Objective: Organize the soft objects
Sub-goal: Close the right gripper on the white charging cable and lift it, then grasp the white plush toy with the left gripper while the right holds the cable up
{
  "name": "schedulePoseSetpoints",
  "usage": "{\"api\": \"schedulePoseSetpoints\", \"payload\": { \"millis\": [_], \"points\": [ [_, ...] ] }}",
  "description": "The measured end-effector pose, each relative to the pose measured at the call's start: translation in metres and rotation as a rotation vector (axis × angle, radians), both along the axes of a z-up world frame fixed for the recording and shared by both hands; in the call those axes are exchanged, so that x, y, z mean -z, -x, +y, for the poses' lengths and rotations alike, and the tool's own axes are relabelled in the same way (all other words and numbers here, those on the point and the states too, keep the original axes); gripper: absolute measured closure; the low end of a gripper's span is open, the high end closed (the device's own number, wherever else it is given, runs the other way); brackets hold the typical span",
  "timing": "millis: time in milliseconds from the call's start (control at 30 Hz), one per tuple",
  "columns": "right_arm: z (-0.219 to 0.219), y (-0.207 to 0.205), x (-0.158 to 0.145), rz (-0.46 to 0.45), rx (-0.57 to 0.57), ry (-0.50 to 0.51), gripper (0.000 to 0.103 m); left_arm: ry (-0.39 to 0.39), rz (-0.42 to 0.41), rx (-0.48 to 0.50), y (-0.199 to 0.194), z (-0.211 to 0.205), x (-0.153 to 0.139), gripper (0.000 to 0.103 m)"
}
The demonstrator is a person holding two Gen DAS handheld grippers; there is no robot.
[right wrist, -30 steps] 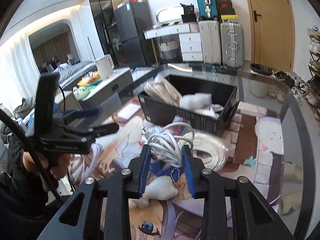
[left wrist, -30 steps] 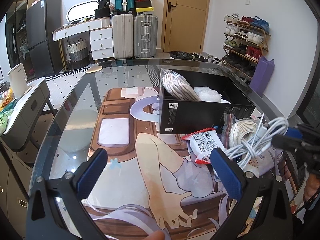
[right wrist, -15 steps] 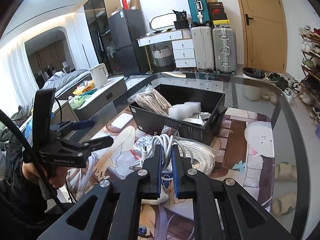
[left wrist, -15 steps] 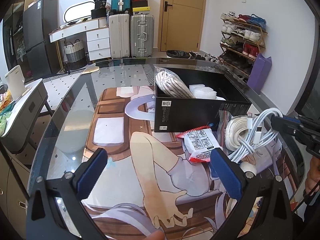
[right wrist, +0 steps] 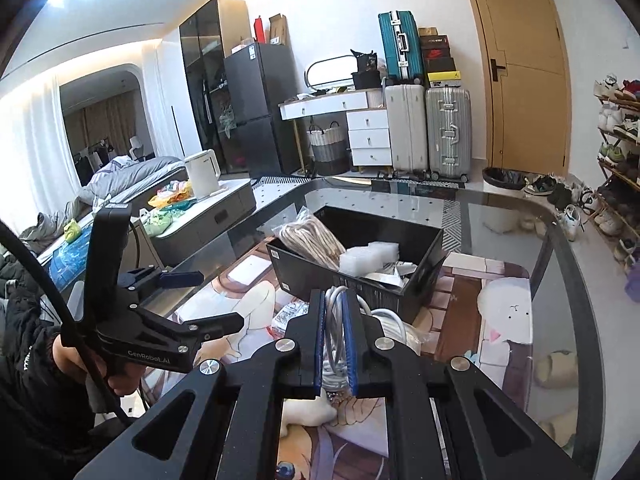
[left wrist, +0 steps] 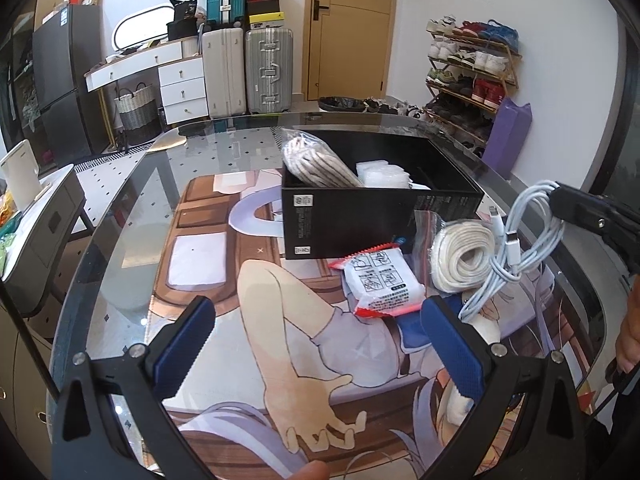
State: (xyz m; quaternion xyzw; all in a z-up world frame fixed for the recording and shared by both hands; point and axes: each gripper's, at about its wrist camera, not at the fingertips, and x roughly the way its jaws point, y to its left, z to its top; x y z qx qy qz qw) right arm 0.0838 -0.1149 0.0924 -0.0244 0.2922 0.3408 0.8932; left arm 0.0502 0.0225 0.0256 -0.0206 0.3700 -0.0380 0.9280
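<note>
Right gripper (right wrist: 334, 344) jaws clenched on the white cable bundle (left wrist: 524, 240), which hangs lifted off the worktop (left wrist: 132, 200) just right of the black box (left wrist: 360, 216) and above the white rope coil (left wrist: 460, 260); left gripper (left wrist: 320, 348) jaws released, wide apart, nothing between them, hovering over the printed mat (left wrist: 248, 280). Cable looks light, limp, slick-coated; loops and 2 plug ends dangle loose below the pinch, so it will likely swing and could snag the box rim or drag the coil. Grip sits across the bunched strands near the top, a fair spot, though strands could slide out if it loosens. Box already holds a bagged striped rope (left wrist: 316, 164) and white foam pieces (left wrist: 384, 174); the right half of the box seems open, room enough for the bundle. Snack packet (left wrist: 380, 284) lies on the mat touching the box's front wall, near the coil; it looks light, crinkly, best pinched at a sealed edge. Coil is in a clear bag, bulkier, soft, probably best gripped through 1 side of the ring. Box walls are tall, so the load needs to clear the near rim. Worktop is glass with a curved edge close on the right; plenty of bare space left of the box
</note>
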Motion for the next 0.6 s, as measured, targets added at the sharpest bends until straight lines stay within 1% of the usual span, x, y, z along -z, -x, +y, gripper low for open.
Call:
{"api": "schedulePoseSetpoints", "payload": {
  "millis": [167, 233, 267, 333, 467, 533, 600],
  "points": [
    [0.005, -0.008, 0.015, 0.036, 0.015, 0.064, 0.093, -0.003, 0.004, 0.014, 0.001, -0.005, 0.001, 0.000],
    [0.004, -0.011, 0.020, 0.054, 0.014, 0.060, 0.086, -0.002, 0.005, 0.016, 0.001, -0.005, 0.001, 0.000],
    [0.002, -0.012, 0.022, 0.057, 0.017, 0.047, 0.080, -0.001, 0.007, 0.015, 0.001, -0.006, 0.002, 0.000],
    [0.001, -0.015, 0.026, 0.070, 0.023, 0.029, 0.078, -0.001, 0.011, 0.015, 0.000, -0.007, 0.003, 0.000],
    [-0.001, -0.019, 0.032, 0.090, 0.012, -0.012, 0.079, -0.003, 0.012, 0.022, 0.000, -0.009, 0.003, 0.000],
    [-0.001, -0.019, 0.031, 0.085, 0.017, -0.024, 0.090, -0.004, 0.013, 0.026, 0.000, -0.010, 0.003, 0.000],
    [-0.001, -0.019, 0.030, 0.075, 0.024, -0.027, 0.094, -0.005, 0.012, 0.029, 0.000, -0.011, 0.003, 0.000]
  ]
}}
